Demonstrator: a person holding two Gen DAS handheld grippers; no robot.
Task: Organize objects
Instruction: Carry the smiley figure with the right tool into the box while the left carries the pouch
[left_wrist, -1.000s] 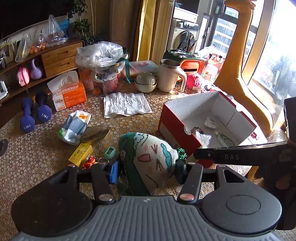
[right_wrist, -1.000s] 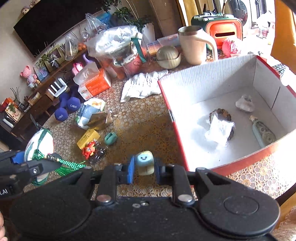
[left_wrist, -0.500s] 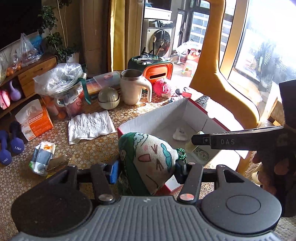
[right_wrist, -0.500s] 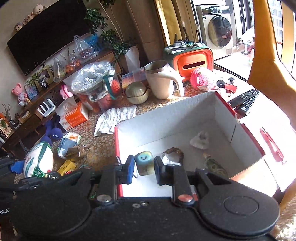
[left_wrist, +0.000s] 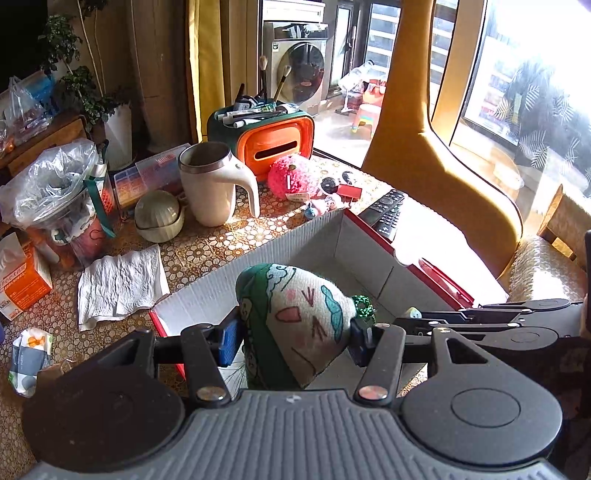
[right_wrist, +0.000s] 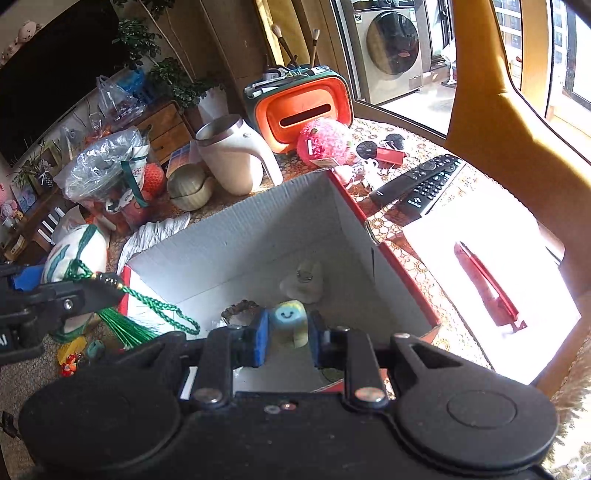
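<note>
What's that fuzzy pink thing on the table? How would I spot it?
Find the orange case with pens on top, at the table's far edge. The pink plush lies against its front, right of the white mug. It is the only shaggy thing there, with a white tag.

**Both grippers now over the box**

L gripper (left_wrist: 295, 338) w/ stuffed pouch (left_wrist: 301, 317): was over the bench clutter beside the red box (left_wrist: 207, 295), now above box's near-left part. R gripper (right_wrist: 286, 334) w/ small smiley block (right_wrist: 290, 319): was short of the box's near wall, now over its interior, above the items on box floor. Dumbbells gone from L view; washer, window now in frame.
</note>
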